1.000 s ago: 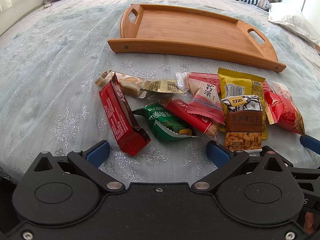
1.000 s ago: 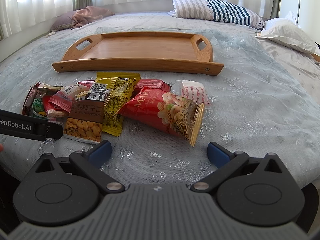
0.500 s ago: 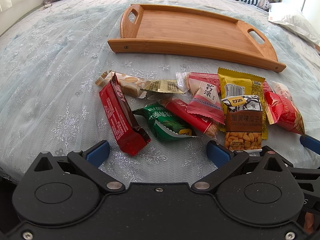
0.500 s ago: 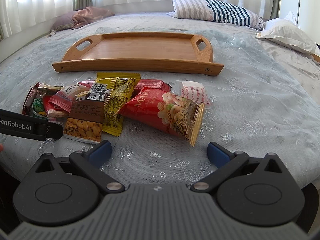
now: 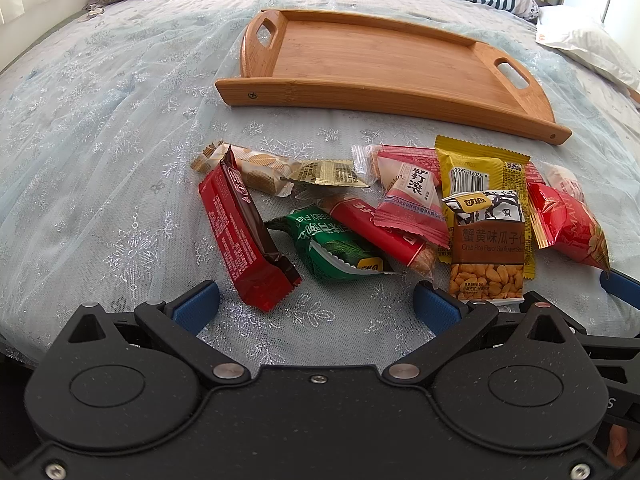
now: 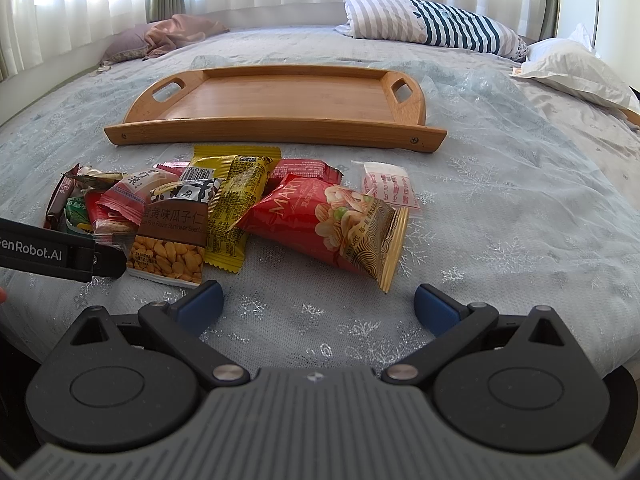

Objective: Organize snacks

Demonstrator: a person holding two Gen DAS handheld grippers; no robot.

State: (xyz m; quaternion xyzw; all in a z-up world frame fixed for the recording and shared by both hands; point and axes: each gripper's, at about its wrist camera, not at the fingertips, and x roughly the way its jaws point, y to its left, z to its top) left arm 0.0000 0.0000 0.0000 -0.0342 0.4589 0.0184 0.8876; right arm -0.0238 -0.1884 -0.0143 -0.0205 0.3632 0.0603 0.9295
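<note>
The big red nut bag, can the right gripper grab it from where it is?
Probably yes. The big red nut bag lies just ahead of the open right gripper, on top of the pile, with only bare bedspread between them.

Nothing has changed: both tools and every snack lie as a second ago.

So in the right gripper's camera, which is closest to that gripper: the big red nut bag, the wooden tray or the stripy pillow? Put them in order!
1. Big red nut bag: just ahead of the right gripper, on the bedspread.
2. Wooden tray: behind the snack pile, mid-bed.
3. Stripy pillow: far back, right of centre.
</note>
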